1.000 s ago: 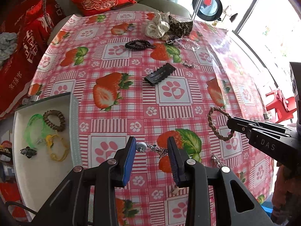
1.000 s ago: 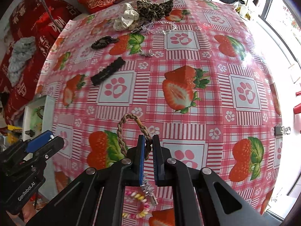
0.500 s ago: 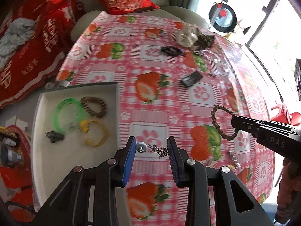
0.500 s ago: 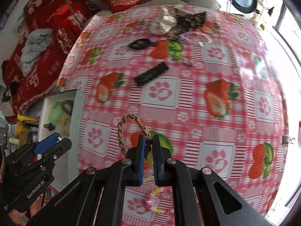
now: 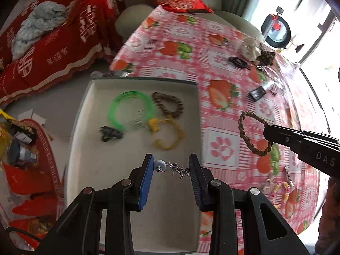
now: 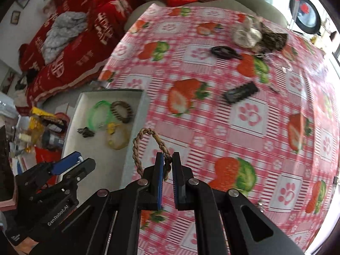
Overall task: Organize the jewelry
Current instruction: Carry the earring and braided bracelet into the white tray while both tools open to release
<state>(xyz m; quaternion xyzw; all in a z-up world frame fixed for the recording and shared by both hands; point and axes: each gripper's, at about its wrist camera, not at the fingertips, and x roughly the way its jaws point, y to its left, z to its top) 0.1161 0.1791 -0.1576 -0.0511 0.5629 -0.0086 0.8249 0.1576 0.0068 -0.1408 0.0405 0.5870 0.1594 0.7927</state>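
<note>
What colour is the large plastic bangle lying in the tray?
Translucent bright green bangle, seen most clearly in the left wrist view, lying in the white tray.

tray: shallow white rectangular tray [image 5: 136, 212] left of the strawberry-print tablecloth [image 6: 244, 127]
in tray: green plastic bangle [image 5: 130, 110], brown beaded bracelet [image 5: 167, 104] to its right
far side of cloth: black rectangular hair clip [image 6: 240, 92]

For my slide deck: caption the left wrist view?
Left gripper carries a silver chain over the tray.
</note>
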